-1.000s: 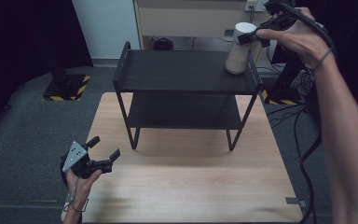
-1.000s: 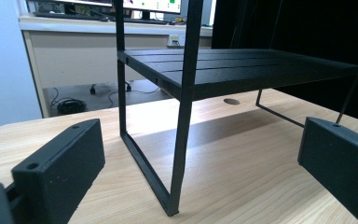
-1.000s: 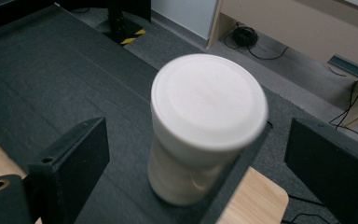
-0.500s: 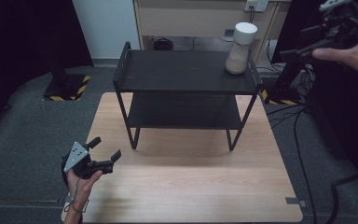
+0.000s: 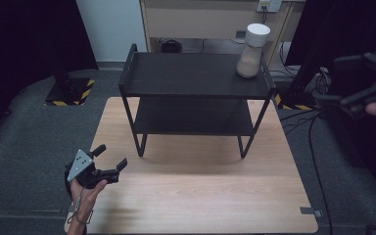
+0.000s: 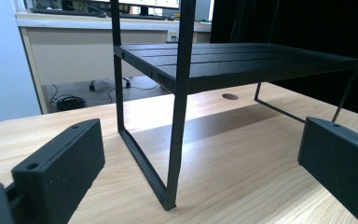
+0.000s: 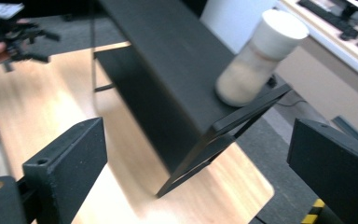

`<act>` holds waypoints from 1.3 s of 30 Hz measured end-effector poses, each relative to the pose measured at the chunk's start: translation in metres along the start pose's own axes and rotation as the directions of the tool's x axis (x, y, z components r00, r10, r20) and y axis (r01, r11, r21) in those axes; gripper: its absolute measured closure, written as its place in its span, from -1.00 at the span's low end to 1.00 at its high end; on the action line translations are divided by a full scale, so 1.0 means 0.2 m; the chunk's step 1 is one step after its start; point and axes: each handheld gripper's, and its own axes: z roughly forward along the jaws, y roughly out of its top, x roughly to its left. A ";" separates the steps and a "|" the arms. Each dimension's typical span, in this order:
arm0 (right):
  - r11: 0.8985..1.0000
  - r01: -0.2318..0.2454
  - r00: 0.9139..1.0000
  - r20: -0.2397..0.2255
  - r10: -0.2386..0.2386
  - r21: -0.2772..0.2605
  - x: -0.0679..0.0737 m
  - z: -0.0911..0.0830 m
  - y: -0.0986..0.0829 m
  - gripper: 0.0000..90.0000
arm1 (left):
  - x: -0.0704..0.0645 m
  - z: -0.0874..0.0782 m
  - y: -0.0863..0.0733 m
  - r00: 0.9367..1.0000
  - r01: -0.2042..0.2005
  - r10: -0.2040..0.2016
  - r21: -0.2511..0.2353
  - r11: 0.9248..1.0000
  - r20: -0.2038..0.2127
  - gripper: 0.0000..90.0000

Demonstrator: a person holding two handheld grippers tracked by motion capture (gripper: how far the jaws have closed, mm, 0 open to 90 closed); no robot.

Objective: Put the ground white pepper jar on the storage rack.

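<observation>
Standing on the top of the black rack [image 5: 196,78], near its far right corner, a jar [image 5: 252,50] with a white lid is seen upright. The jar is pale, and something sandy can be seen inside it. It is touched by neither tool.

The right tool [image 5: 357,93] is held up in the air off the right side of the surface [image 5: 200,196], well apart from the jar. Its jaws are spread wide and nothing is held between them. In the right gripper view, the jar [image 7: 260,63] is seen past the jaws, with the rack's corner post [image 7: 242,116] crossing in front of its base.

The left tool [image 5: 108,159] is held low by a hand [image 5: 85,193] at the near left edge of the surface, far from the jar. Its jaws are also wide apart and empty. In the left gripper view, the rack's near leg [image 6: 179,107] stands between the jaws' line of sight and the lower shelf [image 6: 242,63].

Cables [image 5: 313,127] are seen on the grey floor [image 5: 29,132] to the right. A wooden cabinet [image 5: 210,22] stands behind the rack.
</observation>
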 end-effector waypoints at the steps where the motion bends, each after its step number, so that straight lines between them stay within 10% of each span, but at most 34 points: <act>1: 1.000 0.013 1.000 -0.007 -0.013 -0.006 0.04 -0.01 -0.04 -0.91 | 0.00 0.00 0.00 1.000 0.003 -0.003 -0.001 1.000 -0.001 -1.00; 9: 0.997 0.074 0.996 -0.048 -0.075 -0.030 0.08 -0.02 -0.10 -0.90 | 0.00 0.01 0.00 1.000 -0.003 0.003 0.006 1.000 0.003 -1.00; 39: 0.997 0.066 0.995 -0.071 -0.068 -0.025 0.05 0.08 -0.14 -0.91 | 0.00 0.00 0.00 1.000 0.001 -0.001 0.004 1.000 0.004 -1.00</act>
